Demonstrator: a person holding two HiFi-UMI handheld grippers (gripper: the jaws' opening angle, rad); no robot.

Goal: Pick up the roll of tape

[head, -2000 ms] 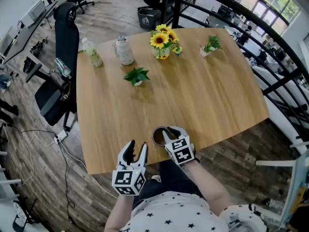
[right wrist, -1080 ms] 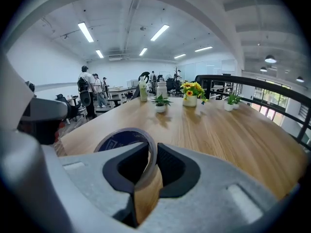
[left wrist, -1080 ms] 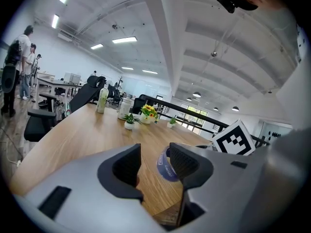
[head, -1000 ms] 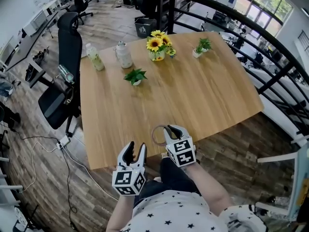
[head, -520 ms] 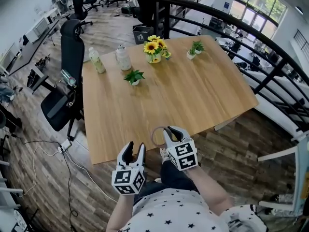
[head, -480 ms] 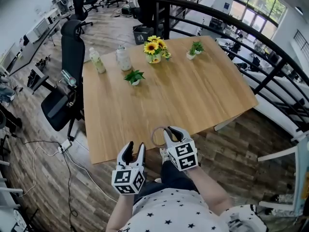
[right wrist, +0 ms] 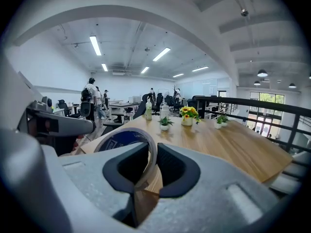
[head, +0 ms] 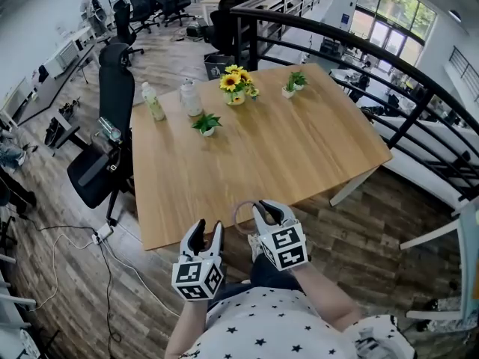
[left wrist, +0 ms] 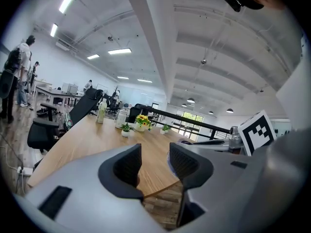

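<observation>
The roll of tape (head: 241,217), a thin brown ring with a blue inner face (right wrist: 127,141), hangs clear of the wooden table (head: 254,148), just past its near edge. My right gripper (head: 263,213) is shut on the ring's wall; in the right gripper view both pads pinch the band (right wrist: 148,161). My left gripper (head: 206,234) floats to the left of it, below the table's near edge, jaws open and nothing between them (left wrist: 154,163).
At the table's far side stand a sunflower pot (head: 235,85), two small green plants (head: 206,124) (head: 295,82), a white jar (head: 190,98) and a drink bottle (head: 154,102). A black office chair (head: 112,126) is on the left, a black railing (head: 389,73) on the right.
Both grippers have drawn back from the table toward the person and risen. The tape has gone with the right gripper, off the tabletop to beyond the near edge.
</observation>
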